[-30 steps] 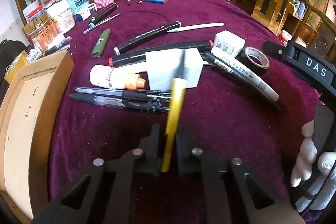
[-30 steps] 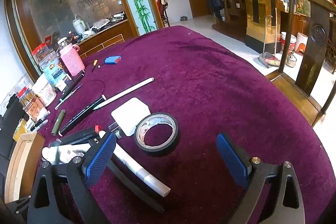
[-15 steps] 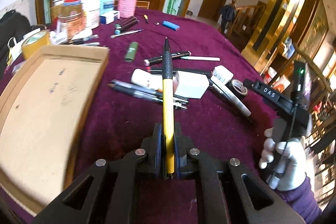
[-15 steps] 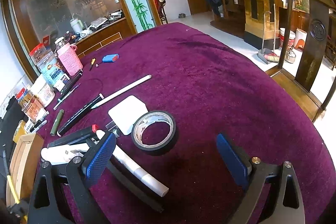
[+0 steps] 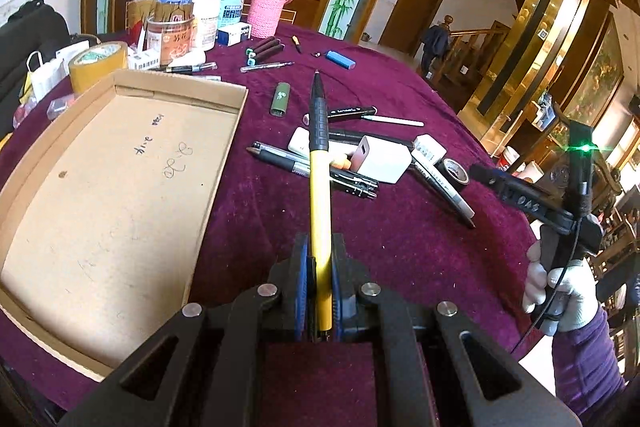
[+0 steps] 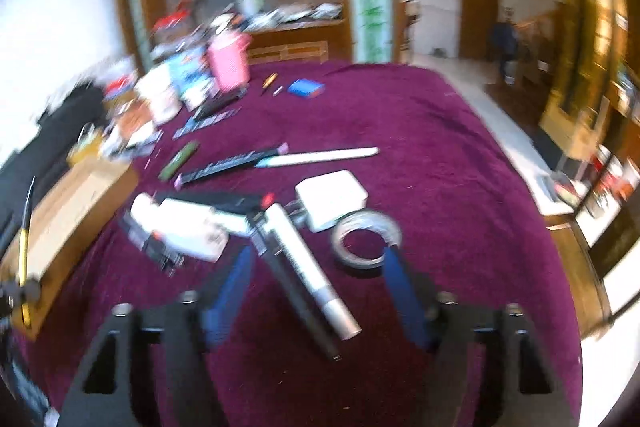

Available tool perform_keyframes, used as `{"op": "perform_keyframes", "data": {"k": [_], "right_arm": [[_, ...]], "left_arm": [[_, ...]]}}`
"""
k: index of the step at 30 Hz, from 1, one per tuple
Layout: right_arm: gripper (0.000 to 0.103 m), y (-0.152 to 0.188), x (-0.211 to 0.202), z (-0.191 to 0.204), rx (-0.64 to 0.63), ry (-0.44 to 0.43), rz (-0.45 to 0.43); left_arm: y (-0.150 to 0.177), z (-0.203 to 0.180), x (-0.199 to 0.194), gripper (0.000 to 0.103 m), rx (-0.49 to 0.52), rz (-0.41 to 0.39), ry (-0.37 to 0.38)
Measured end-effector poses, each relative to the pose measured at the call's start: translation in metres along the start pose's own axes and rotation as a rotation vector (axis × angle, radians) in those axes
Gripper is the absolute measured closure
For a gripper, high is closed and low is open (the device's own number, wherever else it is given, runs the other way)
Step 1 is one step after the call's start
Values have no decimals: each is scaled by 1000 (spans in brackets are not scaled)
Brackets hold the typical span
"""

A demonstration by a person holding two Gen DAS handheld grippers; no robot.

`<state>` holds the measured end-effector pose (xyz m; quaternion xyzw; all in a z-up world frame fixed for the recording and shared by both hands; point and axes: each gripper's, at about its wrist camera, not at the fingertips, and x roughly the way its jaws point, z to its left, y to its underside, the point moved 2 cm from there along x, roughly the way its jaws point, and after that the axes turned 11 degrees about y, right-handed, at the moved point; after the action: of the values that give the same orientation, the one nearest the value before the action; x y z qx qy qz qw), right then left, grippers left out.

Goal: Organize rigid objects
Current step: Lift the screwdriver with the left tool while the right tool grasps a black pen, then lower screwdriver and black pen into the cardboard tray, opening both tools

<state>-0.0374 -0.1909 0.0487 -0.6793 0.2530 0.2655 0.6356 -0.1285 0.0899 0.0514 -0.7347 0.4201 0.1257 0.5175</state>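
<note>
My left gripper (image 5: 320,247) is shut on a yellow pen with a black grip (image 5: 320,179), held above the purple cloth just right of an empty cardboard tray (image 5: 120,167). The pen points away towards the pile of pens and markers. The right wrist view is blurred. There my right gripper (image 6: 316,263) hangs over the pile, its jaws closing. A white marker (image 6: 308,267) and a black pen lie between its blue pads, with no visible contact. A black tape roll (image 6: 366,241) sits by the right pad. A white charger block (image 6: 332,197) lies beyond.
Jars, a pink knitted cup (image 5: 266,13) and a yellow tape roll (image 5: 98,65) crowd the table's far left. A green lighter (image 5: 280,99) and a blue lighter (image 5: 340,59) lie further back. A gloved hand (image 5: 560,291) holds the right gripper near the table's right edge.
My left gripper carried the yellow pen up and left, so the cardboard tray now fills the left side. My right gripper rolled, shifted from the tape roll over the white marker, and its jaws narrowed.
</note>
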Motion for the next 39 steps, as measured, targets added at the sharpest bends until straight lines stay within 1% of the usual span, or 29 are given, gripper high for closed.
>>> {"op": "perform_keyframes", "data": {"k": [2,4,6,9,11,13,14,16,17,18,19,21,22,23,24,25,26,27,31,33,35,36,37,38,39], "right_arm": [[53,2,11,12,-48,-37,37],[54,5,20,22,-86,-60,61],[54,8,28,30,-124,-59,80],[55,10,41,39,-177,-41,108],[55,9,45,42,-221,8,93],[55,7,47,44,-247,25,93],[57,6,48,45,-261,30,91],[64,6,49,49,-296,45,85],[74,5,48,52,-316,46,86],[86,6,49,55,-331,28,104],[86,7,53,59,-349,4,143],[86,8,52,64,-386,25,141],[86,4,48,62,-372,28,129],[86,2,45,59,-343,3,119],[83,-2,40,54,-309,-27,111],[79,-5,37,50,-283,-42,106],[69,-6,35,48,-273,-42,101],[61,-6,35,47,-277,-39,99],[59,-2,45,51,-310,-54,134],[60,1,53,52,-323,-43,154],[60,6,65,54,-327,-63,200],[65,6,65,52,-313,-75,193],[70,6,65,50,-296,-99,205],[83,6,63,49,-277,-116,214],[88,7,60,48,-269,-123,219]], "left_arm": [[2,1,-1,93,1,2,-2],[3,1,-2,93,0,3,-7],[4,3,-3,93,-2,3,-13],[5,6,-2,93,-8,7,-18],[6,7,-1,93,-14,11,-19],[7,7,2,93,-15,18,-17],[7,6,3,93,-15,21,-17],[8,6,6,93,-14,28,-14],[8,6,7,93,-15,32,-13],[8,5,8,93,-15,34,-12],[8,6,8,93,-16,34,-11],[8,6,5,93,-14,30,-11],[8,6,4,93,-13,27,-12],[7,7,2,93,-15,22,-13],[7,9,2,93,-18,21,-12],[7,10,1,93,-20,19,-11],[7,11,1,93,-22,19,-11],[8,11,1,93,-25,20,-10],[9,12,2,93,-31,24,2],[10,11,2,93,-30,26,0],[11,12,1,93,-31,27,-3],[11,12,0,93,-32,27,-4],[11,13,0,93,-33,26,-5],[11,14,-1,93,-36,25,-8],[11,15,-1,93,-41,24,-8]]}}
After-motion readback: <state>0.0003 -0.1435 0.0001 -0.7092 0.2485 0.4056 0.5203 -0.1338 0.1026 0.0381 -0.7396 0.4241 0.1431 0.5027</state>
